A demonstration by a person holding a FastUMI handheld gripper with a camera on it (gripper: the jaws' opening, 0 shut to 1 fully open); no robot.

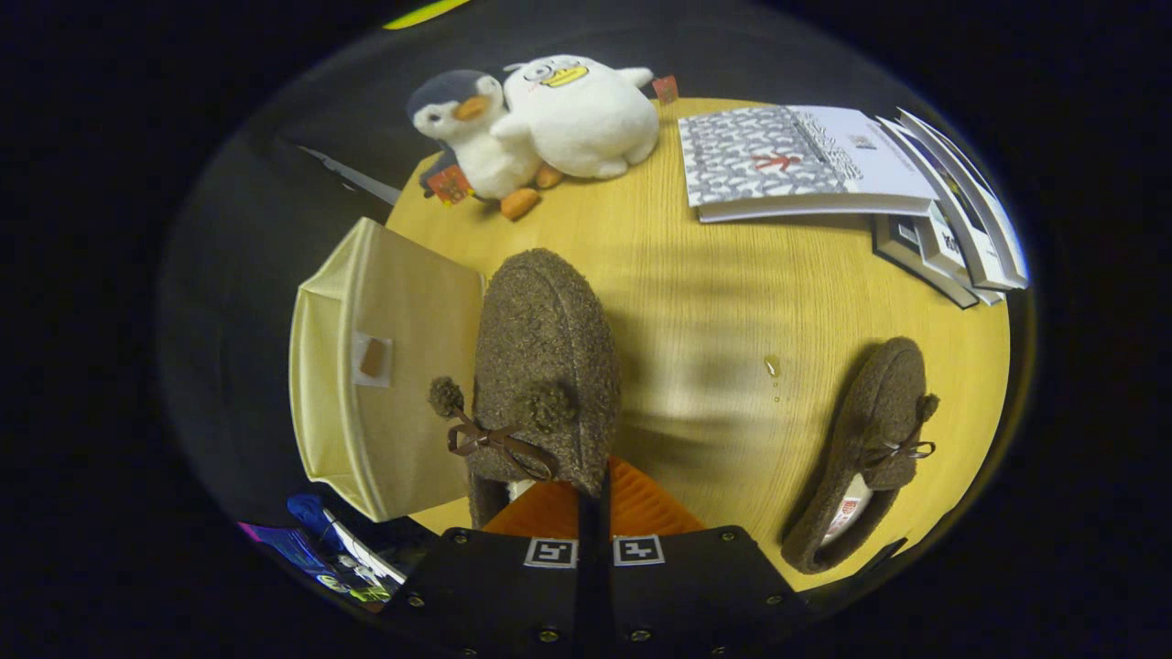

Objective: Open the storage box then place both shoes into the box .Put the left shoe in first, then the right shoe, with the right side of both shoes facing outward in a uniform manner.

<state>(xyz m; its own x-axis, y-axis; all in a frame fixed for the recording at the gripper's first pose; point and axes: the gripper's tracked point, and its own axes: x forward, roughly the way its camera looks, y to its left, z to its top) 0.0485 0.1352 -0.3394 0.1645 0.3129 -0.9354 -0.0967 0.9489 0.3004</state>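
A fuzzy brown slipper (pixel 545 366) with pom-poms and a ribbon bow hangs just ahead of my fingers, toe pointing away. My gripper (pixel 593 502) is shut on the slipper's heel collar, fingers pressed together. A cream fabric storage box (pixel 366 366) stands at the table's left edge, right beside the held slipper, its flat panel with a small brown tab facing me; whether it is open I cannot tell. The second brown slipper (pixel 870 448) lies on the wooden table (pixel 714 302) to the right, apart from the gripper, its opening towards me.
Two plush toys, a penguin (pixel 476 137) and a white duck (pixel 577 114), sit at the table's far edge. A stack of books and booklets (pixel 824 165) lies at the far right. A small droplet (pixel 773 366) marks the table's middle.
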